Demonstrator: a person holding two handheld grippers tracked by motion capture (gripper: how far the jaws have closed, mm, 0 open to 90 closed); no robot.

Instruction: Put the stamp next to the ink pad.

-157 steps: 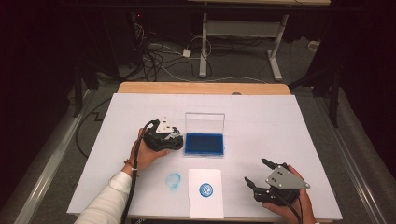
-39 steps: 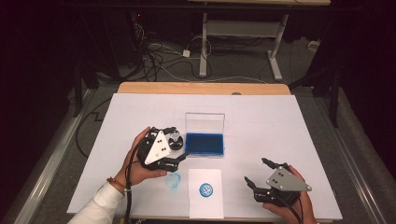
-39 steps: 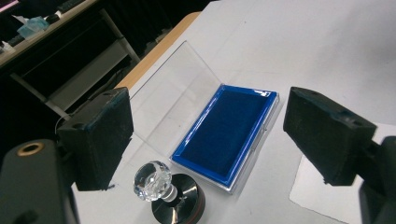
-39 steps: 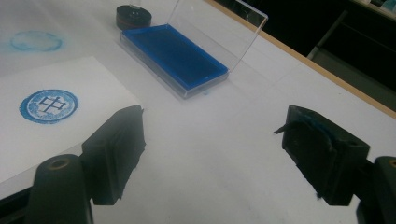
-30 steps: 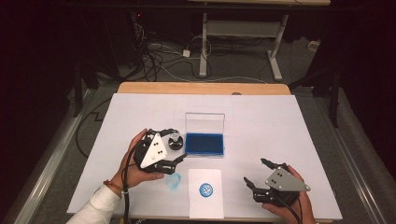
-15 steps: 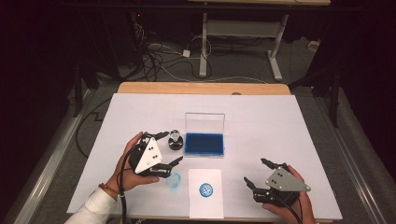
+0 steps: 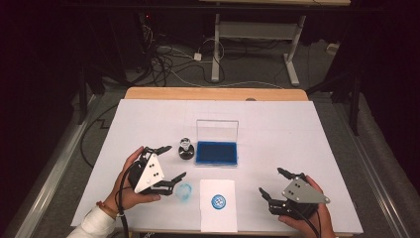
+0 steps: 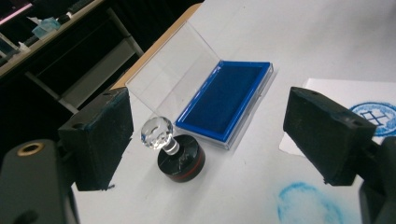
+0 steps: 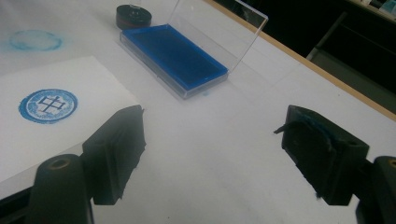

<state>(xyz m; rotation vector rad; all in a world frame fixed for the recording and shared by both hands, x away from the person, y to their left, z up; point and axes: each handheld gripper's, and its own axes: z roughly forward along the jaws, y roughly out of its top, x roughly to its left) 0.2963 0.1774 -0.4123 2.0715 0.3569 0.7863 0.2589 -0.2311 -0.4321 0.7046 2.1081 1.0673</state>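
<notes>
A round black stamp [image 7: 185, 150] [image 8: 180, 157] with a clear faceted knob stands upright on the white table, just left of the blue ink pad [image 7: 217, 152] [image 8: 230, 100] [image 9: 173, 56] in its clear case with the lid raised. My left gripper [image 7: 169, 162] [image 8: 215, 140] is open, a little nearer than the stamp, holding nothing. A white sheet [image 7: 218, 204] [image 9: 42, 126] with a round blue stamp print lies near the front edge. My right gripper [image 7: 271, 182] [image 9: 224, 154] rests open at the front right, nothing between its jaws.
A smudged blue ring mark [image 7: 184, 191] [image 8: 306, 205] is on the table surface left of the sheet. A wooden strip [image 7: 213, 93] runs along the table's far edge; cables and desk legs lie on the floor beyond.
My left gripper has let go of the stamp, which now stands beside the ink pad, and has drawn back toward the front left. The right gripper has stayed put.
</notes>
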